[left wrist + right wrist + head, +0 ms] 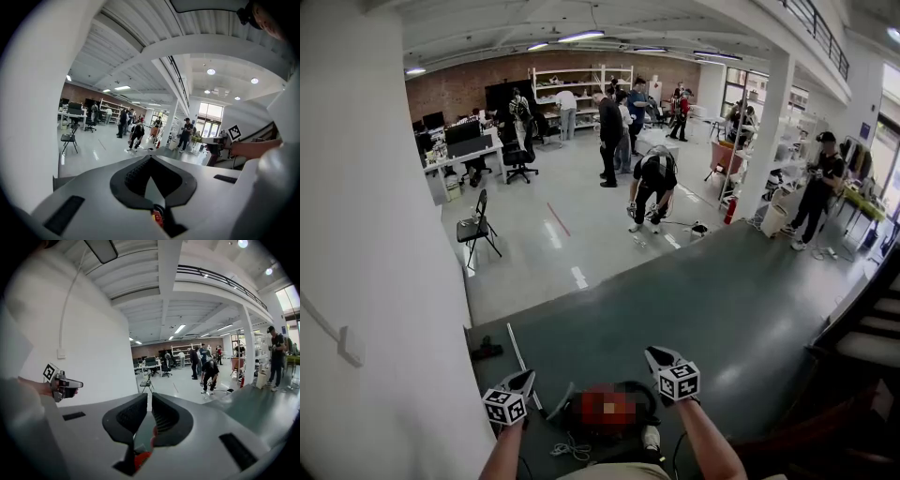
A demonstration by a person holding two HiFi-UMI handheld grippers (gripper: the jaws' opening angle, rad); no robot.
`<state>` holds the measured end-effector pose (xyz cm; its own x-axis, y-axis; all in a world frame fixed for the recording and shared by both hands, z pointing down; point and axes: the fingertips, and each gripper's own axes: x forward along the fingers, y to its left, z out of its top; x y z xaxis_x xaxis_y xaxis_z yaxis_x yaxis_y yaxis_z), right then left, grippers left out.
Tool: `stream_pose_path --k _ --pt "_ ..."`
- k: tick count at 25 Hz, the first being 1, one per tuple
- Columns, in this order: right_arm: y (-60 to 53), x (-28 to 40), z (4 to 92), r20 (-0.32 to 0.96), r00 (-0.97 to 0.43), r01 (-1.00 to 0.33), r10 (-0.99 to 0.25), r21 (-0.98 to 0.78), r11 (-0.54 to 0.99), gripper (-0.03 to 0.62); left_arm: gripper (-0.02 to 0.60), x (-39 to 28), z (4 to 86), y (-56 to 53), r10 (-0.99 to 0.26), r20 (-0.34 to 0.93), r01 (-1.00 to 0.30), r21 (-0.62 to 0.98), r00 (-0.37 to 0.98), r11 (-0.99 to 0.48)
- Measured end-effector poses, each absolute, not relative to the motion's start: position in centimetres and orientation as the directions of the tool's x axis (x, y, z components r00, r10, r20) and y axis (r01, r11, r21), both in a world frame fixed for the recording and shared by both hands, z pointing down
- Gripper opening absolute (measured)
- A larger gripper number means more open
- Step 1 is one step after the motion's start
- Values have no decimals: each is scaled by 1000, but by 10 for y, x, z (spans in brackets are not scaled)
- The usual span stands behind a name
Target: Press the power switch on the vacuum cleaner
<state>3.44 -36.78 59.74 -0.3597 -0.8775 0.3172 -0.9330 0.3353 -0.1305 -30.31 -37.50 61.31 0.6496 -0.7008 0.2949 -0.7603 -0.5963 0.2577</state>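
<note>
Left claw (150, 157) is shut, its tips pinched together with nothing in it. Right claw (149, 401) is open just a crack and holds nothing too. Both point out across the big room, not at the vacuum cleaner (639, 403), and neither one touches it.

The vacuum cleaner sits on the dark green floor (750, 309), low down between the two arms. A blurry red patch covers its middle, so the power switch cannot be seen.

A thin white tube (519, 352) lies beside the left claw. What may be a tangled cord (570, 450) lies near the vacuum cleaner. Far off, a person (654, 183) bends over. A black chair (476, 227) stands by the white wall (375, 234).
</note>
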Motion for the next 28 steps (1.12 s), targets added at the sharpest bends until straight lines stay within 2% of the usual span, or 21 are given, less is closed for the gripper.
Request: stream_pose_path --k 4,9,15,20,23,28 --pt "-376 -10 599 311 -435 -900 -845 -144 410 25 3 -262 622 -376 -652 300 -718 281 696 -637" --pt "-377 -58 614 330 -502 -864 -799 -155 479 78 3 -208 623 -374 -602 305 -675 293 738 -677" --pt "-390 -93 640 378 -537 -838 -754 -131 530 82 3 -176 642 -379 -553 342 -646 304 760 -700" --pt "-397 -92 640 368 -533 -845 -762 -188 500 83 3 -171 643 -383 -558 349 -655 317 753 -686" --pt "-398 -79 638 370 -481 -877 -795 -208 433 81 3 -170 639 -382 -560 339 -653 319 756 -687" --pt "-395 -64 639 404 -418 -908 -814 -179 378 20 3 -176 634 -383 -564 339 -656 319 753 -684"
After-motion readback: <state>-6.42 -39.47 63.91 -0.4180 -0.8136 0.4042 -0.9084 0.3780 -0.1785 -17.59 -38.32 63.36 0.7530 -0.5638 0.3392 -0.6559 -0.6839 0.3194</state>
